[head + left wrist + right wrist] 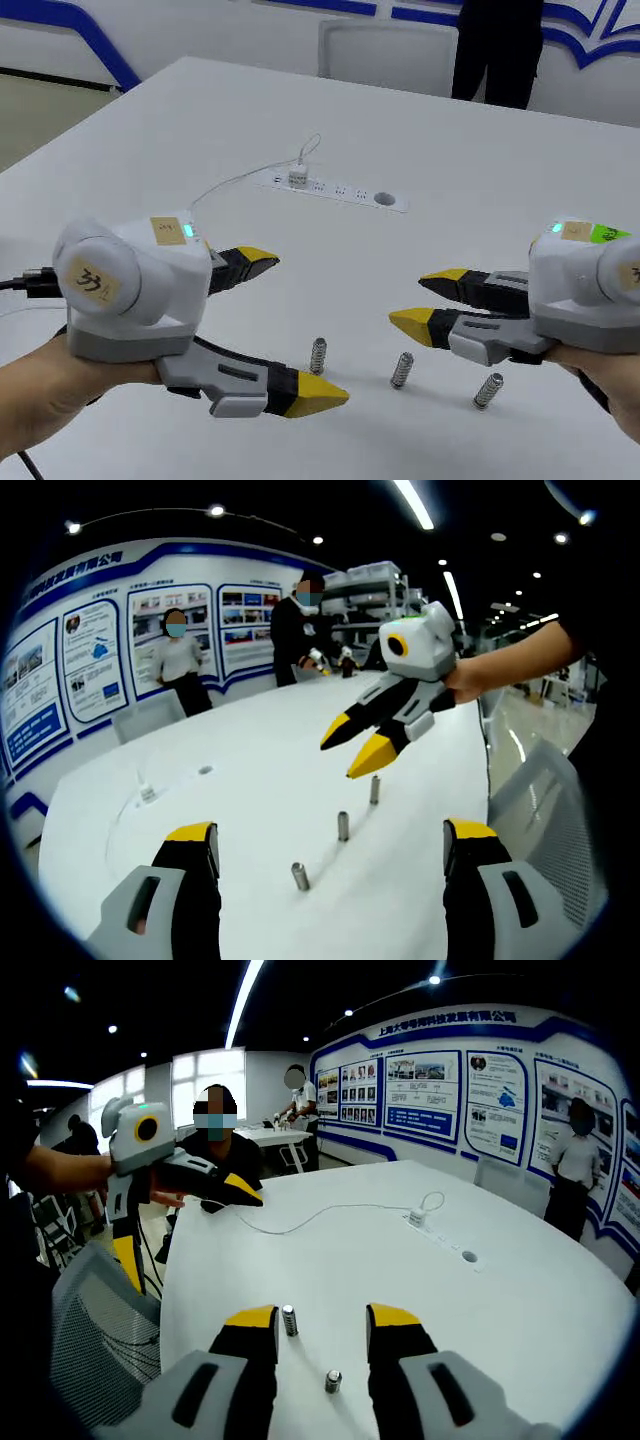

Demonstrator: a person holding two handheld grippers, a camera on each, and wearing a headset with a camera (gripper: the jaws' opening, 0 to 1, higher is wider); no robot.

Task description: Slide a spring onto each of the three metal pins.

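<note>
White tabletop [200, 130] carries three metal pins [318, 352] standing upright in a slanting row close to the person. In the head view each looks ribbed from top to base, like a spring [402, 369] already seated around it; the two gripper views render them too small to confirm the coils.

Left gripper [290, 330] hovers just left of the row, jaws spread wide with nothing between them; right gripper [425, 300] hovers above and to the right of the row, jaws parted less widely, also empty; neither touches a pin.

The left gripper view lays all three pins out in a line running away between its own jaws; the right gripper hangs over the far end there, yellow tips pointing down toward the farthest pin. The right gripper view brings two pins close, one just beside the jaw on that view's left and one lower, between the jaws; the left gripper is held up at the far side of the table.

The head view adds a power strip [330, 188] with a white cable [240, 180] farther back and a chair [390, 55] at the far edge. The gripper views add blue-and-white display boards [460, 1080] on the wall and several standing people [178, 660].
</note>
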